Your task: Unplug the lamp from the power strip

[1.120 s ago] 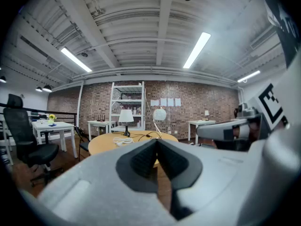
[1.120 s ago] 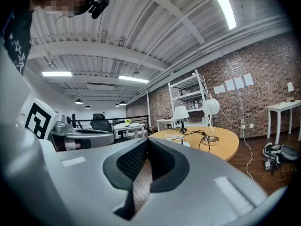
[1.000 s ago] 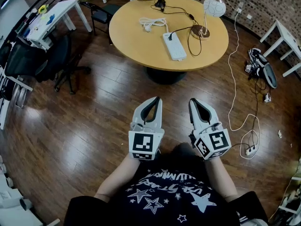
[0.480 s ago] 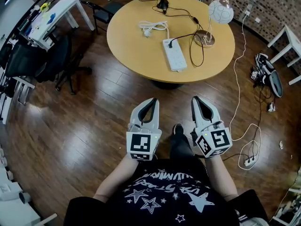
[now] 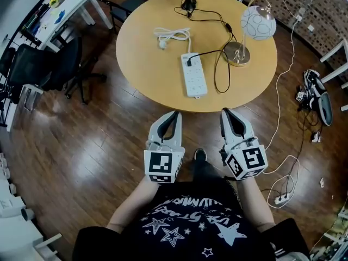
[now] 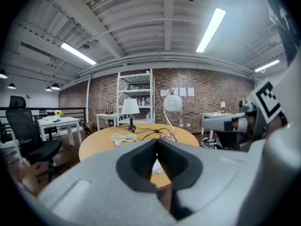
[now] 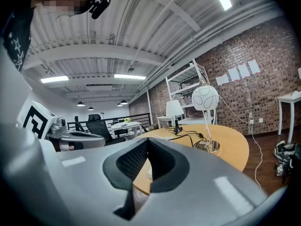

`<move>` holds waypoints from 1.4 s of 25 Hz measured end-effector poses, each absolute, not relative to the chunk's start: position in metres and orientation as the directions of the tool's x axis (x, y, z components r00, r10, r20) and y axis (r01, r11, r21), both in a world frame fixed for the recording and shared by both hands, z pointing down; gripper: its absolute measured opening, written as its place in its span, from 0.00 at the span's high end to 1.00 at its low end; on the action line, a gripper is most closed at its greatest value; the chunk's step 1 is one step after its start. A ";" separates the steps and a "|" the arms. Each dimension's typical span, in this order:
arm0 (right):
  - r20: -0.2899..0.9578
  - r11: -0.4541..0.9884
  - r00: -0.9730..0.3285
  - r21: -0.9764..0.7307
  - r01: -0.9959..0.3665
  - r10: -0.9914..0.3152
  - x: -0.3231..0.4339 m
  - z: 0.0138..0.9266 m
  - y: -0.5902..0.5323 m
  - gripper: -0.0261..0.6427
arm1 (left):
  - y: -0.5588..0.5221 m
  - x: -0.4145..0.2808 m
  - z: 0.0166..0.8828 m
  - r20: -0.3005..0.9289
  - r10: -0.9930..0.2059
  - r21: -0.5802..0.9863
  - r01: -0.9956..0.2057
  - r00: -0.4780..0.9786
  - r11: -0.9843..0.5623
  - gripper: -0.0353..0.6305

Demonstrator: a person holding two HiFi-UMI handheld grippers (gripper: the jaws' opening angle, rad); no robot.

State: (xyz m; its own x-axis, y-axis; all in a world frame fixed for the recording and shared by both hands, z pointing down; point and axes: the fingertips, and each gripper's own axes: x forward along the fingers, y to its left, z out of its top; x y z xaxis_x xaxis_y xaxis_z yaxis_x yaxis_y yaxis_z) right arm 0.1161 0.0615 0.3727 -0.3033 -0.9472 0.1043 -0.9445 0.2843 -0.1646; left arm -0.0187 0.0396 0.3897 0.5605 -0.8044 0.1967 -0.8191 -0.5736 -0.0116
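From above, the whole tabletop shows. The power strip [image 5: 193,75] lies flat on the round table [image 5: 141,53], a little toward the person's side of centre. Its long axis runs from the far side of the table to the near edge, with the near end angled slightly to the person's right. A black plug [image 5: 188,62] sits in a socket at the strip's far end. Its black cord [image 5: 216,75] loops out to the right and back to the base of the globe lamp [image 5: 257,24], which stands near the table's right rim. A coiled white cable [image 5: 172,35] lies just beyond the strip's far end, and a shaded lamp [image 5: 188,3] stands at the far edge.

The left gripper [image 5: 175,113] and right gripper [image 5: 225,111] hang side by side in front of the person's chest. They are short of the table and well apart from the strip. Only the head view shows the shoes [image 5: 317,91] and the loose white cable on the floor at the right.

The gripper views look level across the room and show a brick wall, a white shelf [image 6: 135,95] and ceiling strip lights. In both, the gripper's own body hides most of the strip. Each gripper's pads are pressed together at the tips with nothing between them. The left gripper view takes in a black office chair [image 6: 29,132].
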 end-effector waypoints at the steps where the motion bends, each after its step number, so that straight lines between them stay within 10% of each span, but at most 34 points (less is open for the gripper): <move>1: 0.105 0.290 -0.309 -0.168 -0.942 -0.945 0.121 0.374 0.057 0.95 | 0.036 -0.015 0.390 0.200 -0.809 -0.015 -0.824 0.552 -0.566 0.94; 35: 0.306 0.363 -0.397 -0.162 -0.917 -0.865 0.119 0.450 -0.102 0.95 | -0.122 0.063 0.524 0.483 -0.681 -0.015 -0.772 0.550 -0.635 0.94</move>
